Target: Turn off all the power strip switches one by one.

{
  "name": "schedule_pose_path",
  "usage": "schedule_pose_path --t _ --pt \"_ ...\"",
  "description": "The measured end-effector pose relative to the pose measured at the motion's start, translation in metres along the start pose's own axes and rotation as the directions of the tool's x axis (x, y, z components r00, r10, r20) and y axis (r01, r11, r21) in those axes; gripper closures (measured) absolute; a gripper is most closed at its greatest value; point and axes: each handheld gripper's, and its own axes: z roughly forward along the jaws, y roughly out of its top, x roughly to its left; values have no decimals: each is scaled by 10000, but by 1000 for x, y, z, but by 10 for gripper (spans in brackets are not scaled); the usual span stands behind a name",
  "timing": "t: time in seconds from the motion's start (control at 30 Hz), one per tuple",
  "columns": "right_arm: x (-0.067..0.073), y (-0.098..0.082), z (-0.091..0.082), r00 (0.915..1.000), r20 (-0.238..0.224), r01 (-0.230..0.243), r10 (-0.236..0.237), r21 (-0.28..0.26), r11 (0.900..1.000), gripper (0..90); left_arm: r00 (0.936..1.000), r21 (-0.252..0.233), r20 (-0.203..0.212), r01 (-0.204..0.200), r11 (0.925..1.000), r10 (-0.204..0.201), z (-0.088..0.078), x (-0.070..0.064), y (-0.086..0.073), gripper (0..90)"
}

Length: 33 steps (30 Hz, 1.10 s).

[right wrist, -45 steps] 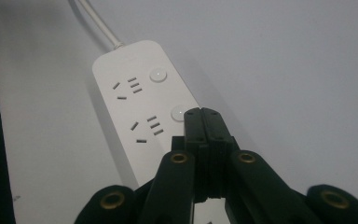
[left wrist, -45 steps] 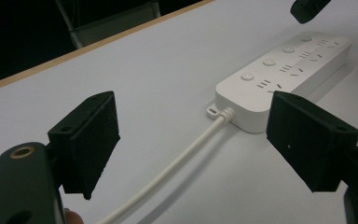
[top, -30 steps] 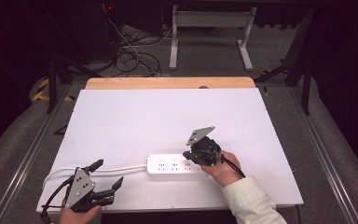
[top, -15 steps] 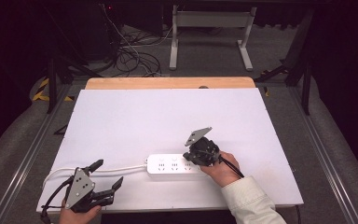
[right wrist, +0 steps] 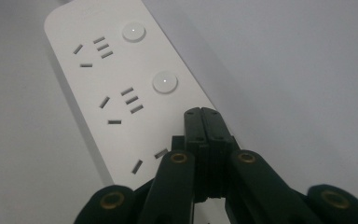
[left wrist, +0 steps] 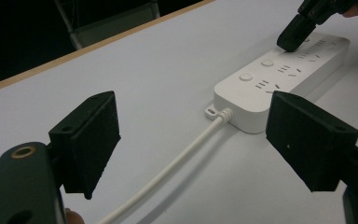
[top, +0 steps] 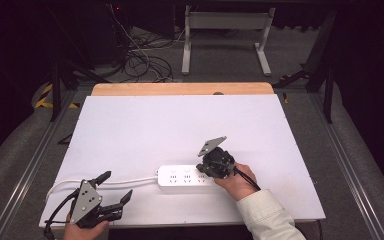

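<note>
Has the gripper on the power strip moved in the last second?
No. In the high view the right gripper sits over the same end of the white power strip, jaws shut, as before.

White power strip (top: 187, 176) — flat, lengthwise near the table's front edge

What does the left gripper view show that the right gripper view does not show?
Left gripper view: the white cable leaving the power strip's end, the table's wooden edge, and the left tool with jaws wide apart and nothing between them. Right gripper view: the right tool from behind, jaws together, its tip down on the strip beyond two round buttons. Both share the white strip with its sockets and the white tabletop.
</note>
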Motion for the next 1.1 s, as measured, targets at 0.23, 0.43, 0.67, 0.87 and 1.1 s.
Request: schedule_pose_path --t 0.23,0.43,0.67,0.87,1.1 --pt "0 1 0 10000 72 33 -34 52 10000 900 10000 15 -1 26 10000 -26 1 0 0 182" --pt "1 0 0 10000 68 12 -12 67 10000 900 10000 14 3 31 10000 -31 1 0 0 181" --pt "2 0 1 9998 137 112 -112 31 9999 900 10000 12 -7 43 10000 -43 0 0 0 181" --pt "5 5 -26 10000 -81 1 -15 -1715 9852 900 10000 27 12 29 10000 -29 1 1 0 182" --pt "10 8 -38 9996 87 269 -256 -2171 9758 900 10000 9 -30 -62 10000 62 0 1 0 182"
